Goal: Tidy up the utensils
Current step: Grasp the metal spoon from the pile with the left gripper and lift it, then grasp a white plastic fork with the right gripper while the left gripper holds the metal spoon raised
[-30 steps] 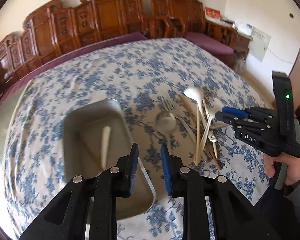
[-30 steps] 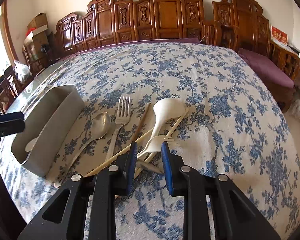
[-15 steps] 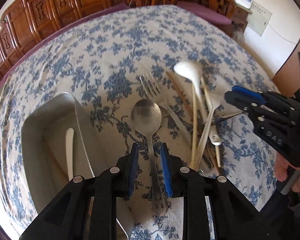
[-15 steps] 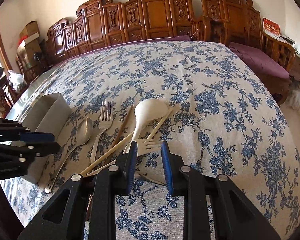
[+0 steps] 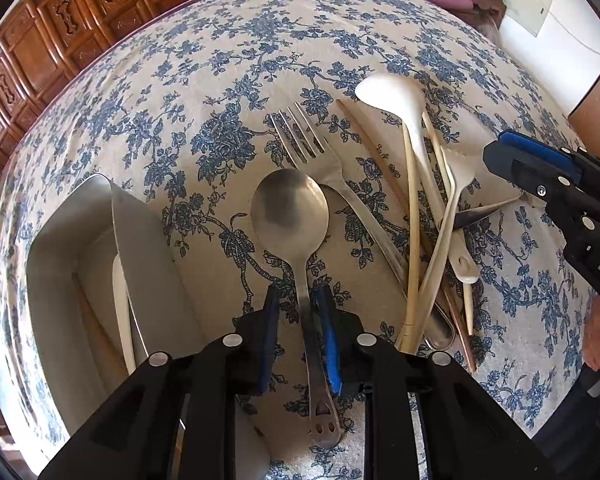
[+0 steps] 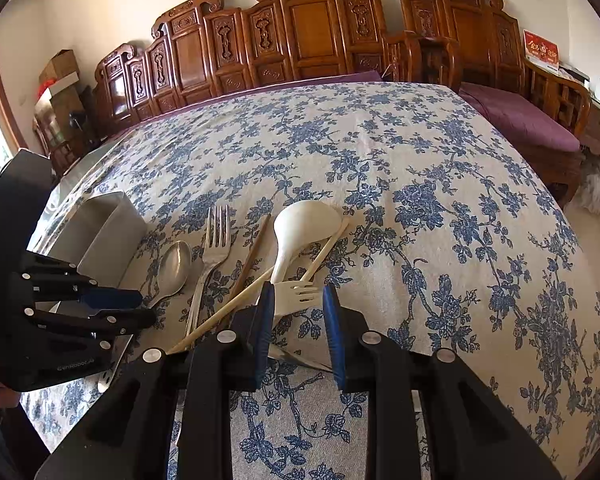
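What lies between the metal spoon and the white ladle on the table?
The metal fork and a brown chopstick lie between the metal spoon and the white ladle. The left wrist view shows this best.

Bright daylight, sharp, fisheye-warped edges

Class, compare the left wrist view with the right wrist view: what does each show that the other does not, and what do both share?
Only the left wrist view shows the inside of the metal tray, holding a white utensil, and the left tool straddling the metal spoon's handle.

Only the right wrist view shows the carved wooden benches, the stacked boxes, and the right tool open over the white fork.

Both show the metal fork, white ladle, chopsticks and floral tablecloth.
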The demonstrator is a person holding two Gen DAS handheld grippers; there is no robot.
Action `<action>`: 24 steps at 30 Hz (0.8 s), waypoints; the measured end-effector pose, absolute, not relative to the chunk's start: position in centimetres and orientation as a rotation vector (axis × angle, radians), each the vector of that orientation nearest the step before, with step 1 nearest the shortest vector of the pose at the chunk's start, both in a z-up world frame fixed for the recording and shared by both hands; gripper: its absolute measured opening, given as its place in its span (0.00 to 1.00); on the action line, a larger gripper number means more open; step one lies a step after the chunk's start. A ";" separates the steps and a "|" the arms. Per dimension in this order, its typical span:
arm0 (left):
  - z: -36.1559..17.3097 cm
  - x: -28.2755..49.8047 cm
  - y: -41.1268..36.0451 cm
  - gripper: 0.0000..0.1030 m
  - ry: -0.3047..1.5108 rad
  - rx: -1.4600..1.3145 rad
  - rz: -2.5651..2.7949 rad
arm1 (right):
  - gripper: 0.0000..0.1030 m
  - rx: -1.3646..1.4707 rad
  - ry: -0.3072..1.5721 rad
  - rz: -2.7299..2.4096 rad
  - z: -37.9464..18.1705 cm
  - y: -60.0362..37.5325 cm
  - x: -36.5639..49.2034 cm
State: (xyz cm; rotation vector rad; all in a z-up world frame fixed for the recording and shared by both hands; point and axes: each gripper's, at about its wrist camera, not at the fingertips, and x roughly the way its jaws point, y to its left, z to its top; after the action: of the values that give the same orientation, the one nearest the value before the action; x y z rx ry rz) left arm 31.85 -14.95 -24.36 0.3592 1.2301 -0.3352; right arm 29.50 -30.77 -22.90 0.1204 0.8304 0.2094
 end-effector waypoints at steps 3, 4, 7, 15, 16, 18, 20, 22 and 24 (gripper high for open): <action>-24.4 31.6 -15.2 0.05 1.224 0.365 -0.344 | 0.26 0.128 0.832 0.208 -22.9 -30.9 29.5; -24.4 31.6 -15.3 0.05 1.220 0.366 -0.343 | 0.26 0.129 0.831 0.208 -22.9 -30.9 29.5; -24.1 31.0 -14.9 0.05 1.200 0.343 -0.339 | 0.26 0.129 0.829 0.211 -22.8 -30.8 29.5; -21.2 28.3 -13.2 0.05 1.092 0.243 -0.355 | 0.26 0.138 0.828 0.222 -22.7 -30.9 29.6; -20.8 27.9 -13.1 0.05 1.077 0.232 -0.357 | 0.26 0.140 0.827 0.222 -22.7 -31.0 29.6; -20.1 27.4 -12.8 0.05 1.056 0.213 -0.365 | 0.26 0.138 0.828 0.225 -22.6 -31.0 29.8; -19.6 27.0 -12.7 0.05 1.037 0.206 -0.368 | 0.26 0.138 0.825 0.228 -22.5 -31.1 30.1; -18.9 26.8 -12.5 0.05 1.015 0.198 -0.368 | 0.26 0.145 0.818 0.235 -22.3 -31.2 30.5; -18.4 26.7 -12.2 0.05 1.002 0.185 -0.368 | 0.26 0.154 0.813 0.229 -22.2 -31.5 30.7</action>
State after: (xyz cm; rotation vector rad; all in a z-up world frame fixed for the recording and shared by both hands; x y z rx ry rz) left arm 26.69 -12.18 -18.37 0.1849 1.0018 -0.3680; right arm 30.69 -31.49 -22.16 0.1543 0.8126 0.2286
